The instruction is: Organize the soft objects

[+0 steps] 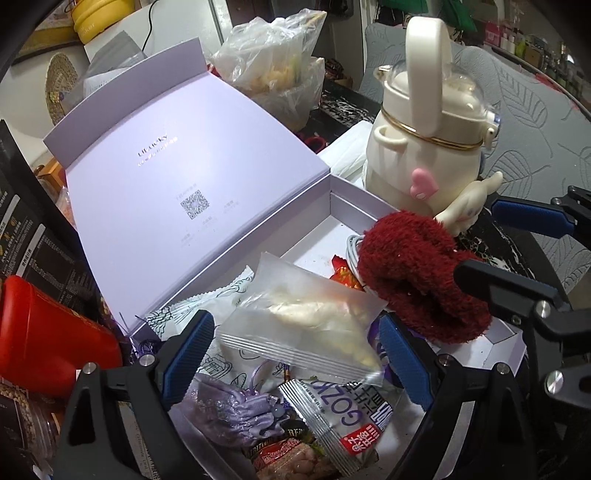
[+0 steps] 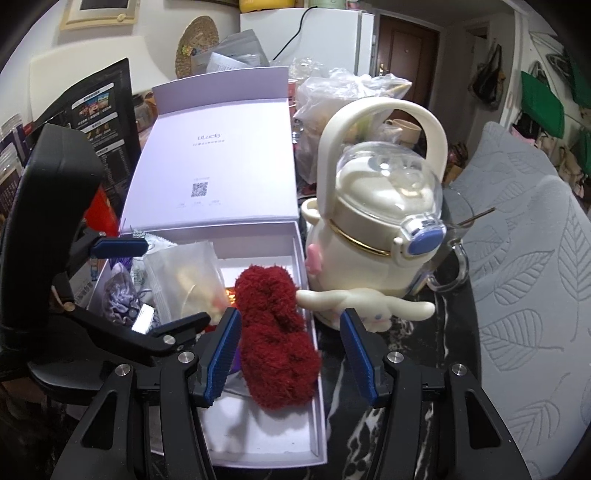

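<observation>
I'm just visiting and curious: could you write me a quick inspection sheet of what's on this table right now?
Surface: dark marbled tabletop, crowded.
Job's things: red fuzzy cloth lies in the open lilac box, draped over its right wall; lilac pouch at the other end.
Clutter: snack packets in the box; cream kettle-shaped bottle, glass mug, plastic bag, red container around it.
Claws: left claw open over the packets; right claw open, the cloth between its fingers, ungripped.
Cables: grey cable coiled under the cloth; black cord behind.
Surroundings: leaf-patterned grey chair, fridge, hanging bags.
</observation>
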The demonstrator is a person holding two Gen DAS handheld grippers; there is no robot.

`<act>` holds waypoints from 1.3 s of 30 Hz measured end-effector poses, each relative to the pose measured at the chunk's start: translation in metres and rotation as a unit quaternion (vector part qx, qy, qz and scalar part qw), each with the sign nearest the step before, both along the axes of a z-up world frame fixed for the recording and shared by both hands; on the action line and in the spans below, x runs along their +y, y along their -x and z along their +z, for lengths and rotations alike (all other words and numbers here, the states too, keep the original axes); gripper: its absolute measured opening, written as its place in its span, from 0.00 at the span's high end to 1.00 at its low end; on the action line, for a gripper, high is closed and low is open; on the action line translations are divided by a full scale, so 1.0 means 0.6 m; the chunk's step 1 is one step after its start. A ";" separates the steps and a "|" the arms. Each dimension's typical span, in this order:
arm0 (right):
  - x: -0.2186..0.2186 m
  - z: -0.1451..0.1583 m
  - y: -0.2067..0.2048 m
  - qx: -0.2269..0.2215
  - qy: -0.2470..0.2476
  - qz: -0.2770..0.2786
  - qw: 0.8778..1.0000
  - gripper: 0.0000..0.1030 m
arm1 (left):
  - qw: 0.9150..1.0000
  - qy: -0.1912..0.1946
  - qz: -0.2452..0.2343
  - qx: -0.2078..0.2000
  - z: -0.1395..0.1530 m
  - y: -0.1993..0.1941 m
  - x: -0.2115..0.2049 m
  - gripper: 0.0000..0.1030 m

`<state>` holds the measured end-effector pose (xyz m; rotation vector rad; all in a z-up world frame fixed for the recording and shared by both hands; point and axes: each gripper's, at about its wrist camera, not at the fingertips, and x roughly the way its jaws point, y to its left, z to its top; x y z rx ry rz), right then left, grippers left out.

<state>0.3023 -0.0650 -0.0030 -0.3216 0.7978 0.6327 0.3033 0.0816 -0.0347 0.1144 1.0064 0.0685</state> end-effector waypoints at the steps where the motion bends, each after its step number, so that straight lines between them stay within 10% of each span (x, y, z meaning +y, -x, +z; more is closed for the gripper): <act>1: -0.001 0.000 -0.001 0.000 0.001 -0.001 1.000 0.46 | 1.000 0.000 0.000 -0.001 0.000 0.001 0.001 0.11; 39: -0.068 0.125 0.153 -0.065 -0.072 -0.022 0.995 0.46 | 0.990 0.015 0.038 -0.137 0.184 0.187 0.003 0.11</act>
